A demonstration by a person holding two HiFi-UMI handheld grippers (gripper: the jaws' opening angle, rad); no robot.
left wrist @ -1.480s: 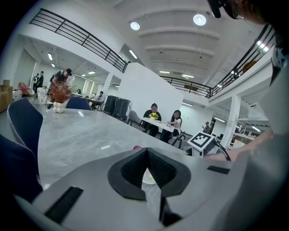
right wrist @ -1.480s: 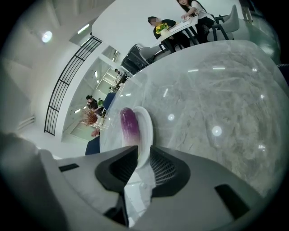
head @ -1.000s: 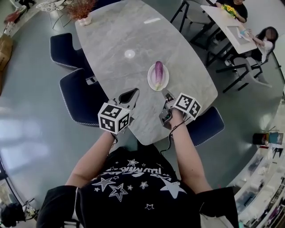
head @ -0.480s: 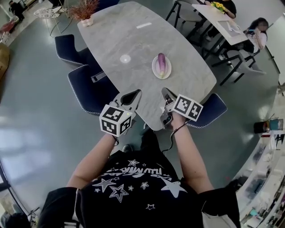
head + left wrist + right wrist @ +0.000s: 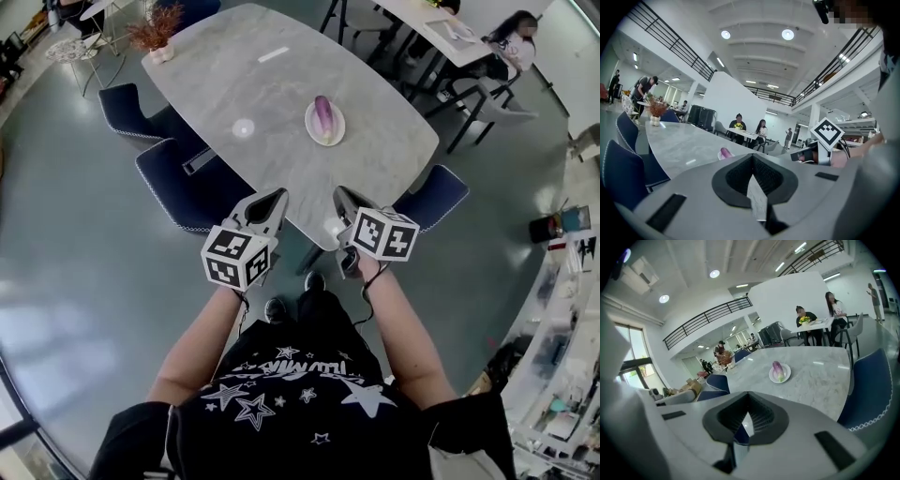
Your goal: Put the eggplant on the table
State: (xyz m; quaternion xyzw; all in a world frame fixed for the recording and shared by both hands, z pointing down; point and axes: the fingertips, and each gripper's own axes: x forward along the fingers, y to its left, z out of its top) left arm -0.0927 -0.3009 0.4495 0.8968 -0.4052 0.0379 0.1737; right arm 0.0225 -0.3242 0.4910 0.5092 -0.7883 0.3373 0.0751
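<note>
This is a big open hall, like the sitting and eating part of an office building. The ceiling (image 5: 754,28) is very high, with round lights (image 5: 787,34) in it. An upper floor with black railings (image 5: 670,40) runs along the walls. The floor (image 5: 75,244) is smooth, grey and shiny. A long grey stone table (image 5: 281,112) stands at twelve o'clock, with dark blue chairs (image 5: 178,183) beside it. At one o'clock is a white table (image 5: 427,14) where people (image 5: 511,42) sit, with yellow flowers (image 5: 738,125) on it. At eleven o'clock, a pot of dried plants (image 5: 155,33) stands on the stone table's far end. More people (image 5: 645,89) stand far off.
</note>
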